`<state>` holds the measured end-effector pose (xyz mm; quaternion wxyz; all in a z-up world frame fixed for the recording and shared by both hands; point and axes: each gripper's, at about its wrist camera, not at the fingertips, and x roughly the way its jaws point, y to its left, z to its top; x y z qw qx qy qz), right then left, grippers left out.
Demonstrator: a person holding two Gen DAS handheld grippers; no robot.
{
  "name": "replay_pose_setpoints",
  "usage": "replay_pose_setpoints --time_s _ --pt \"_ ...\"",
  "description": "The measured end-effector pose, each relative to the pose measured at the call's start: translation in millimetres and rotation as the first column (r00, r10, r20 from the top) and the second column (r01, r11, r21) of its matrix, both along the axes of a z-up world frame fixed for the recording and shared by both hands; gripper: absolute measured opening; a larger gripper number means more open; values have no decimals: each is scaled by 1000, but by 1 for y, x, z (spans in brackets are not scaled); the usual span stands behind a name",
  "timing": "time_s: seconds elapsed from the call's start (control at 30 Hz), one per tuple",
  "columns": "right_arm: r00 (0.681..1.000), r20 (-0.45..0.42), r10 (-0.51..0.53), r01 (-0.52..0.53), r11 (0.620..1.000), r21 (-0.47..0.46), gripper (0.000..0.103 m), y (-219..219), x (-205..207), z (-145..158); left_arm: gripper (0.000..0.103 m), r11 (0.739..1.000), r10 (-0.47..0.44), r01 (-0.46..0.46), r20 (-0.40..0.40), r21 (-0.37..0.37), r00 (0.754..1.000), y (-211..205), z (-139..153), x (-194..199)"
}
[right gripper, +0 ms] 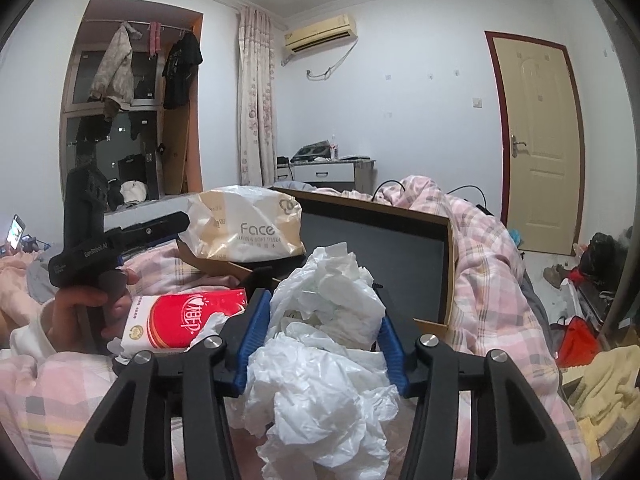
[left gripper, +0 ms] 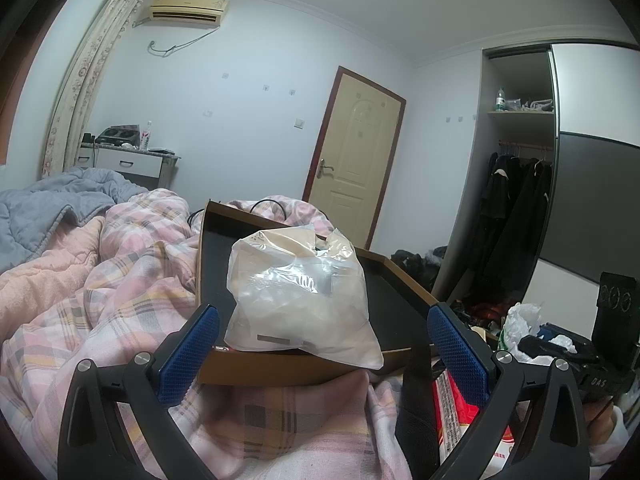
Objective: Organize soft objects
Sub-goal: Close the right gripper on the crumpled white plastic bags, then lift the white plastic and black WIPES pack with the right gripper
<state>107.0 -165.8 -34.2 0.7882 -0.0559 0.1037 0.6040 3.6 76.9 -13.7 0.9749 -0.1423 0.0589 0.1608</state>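
A shallow cardboard box (left gripper: 400, 292) with a black inside lies on the bed. A beige tissue pack in clear wrap (left gripper: 300, 292) leans in its near corner; its label reads "Face" (right gripper: 244, 228). My left gripper (left gripper: 323, 312) is open, its blue pads standing either side of that pack without touching it. My right gripper (right gripper: 322, 300) is shut on a crumpled white plastic bag (right gripper: 324, 344), in front of the box (right gripper: 380, 240). A red tissue pack (right gripper: 180, 316) lies on the quilt to the left of it.
A pink plaid quilt (left gripper: 120, 280) covers the bed, with a grey blanket (left gripper: 48, 208) beyond. A person's hand (right gripper: 76, 308) grips the left tool. A door (left gripper: 352, 160), an open wardrobe with dark clothes (left gripper: 516, 208) and floor clutter (right gripper: 576, 336) lie to the right.
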Motion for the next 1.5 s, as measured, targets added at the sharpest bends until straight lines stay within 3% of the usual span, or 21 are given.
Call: replay_pose_setpoints --time_s 0.2,0.33,0.5,0.63,0.87,1.0,1.2,1.37,1.5 --pt "1000 -8 -13 13 998 54 48 -6 1 6 103 1000 0 0 0 0 1000 0 0 0" --pt "998 -61 -6 12 995 99 48 -4 9 16 103 1000 0 0 1 0 1000 -1 0 0" --pt "992 -130 2 16 991 132 48 11 27 36 103 1000 0 0 0 0 1000 0 0 1" --pt "991 -131 -22 38 992 120 48 34 38 46 103 1000 0 0 1 0 1000 0 0 1" --pt "968 -243 -70 89 993 71 48 62 53 13 103 1000 0 0 0 0 1000 0 0 0" --pt "950 -298 -89 112 992 61 49 54 60 9 103 1000 0 0 0 -1 1000 0 0 0" --pt "936 -336 -107 144 986 87 64 44 61 13 103 1000 0 0 1 -1 1000 0 0 0" --pt "945 -290 -153 179 982 65 100 51 56 18 103 1000 0 0 0 -1 1000 0 0 0" --pt "959 -209 -192 213 974 82 102 48 43 23 103 1000 0 0 0 -1 1000 0 0 1"
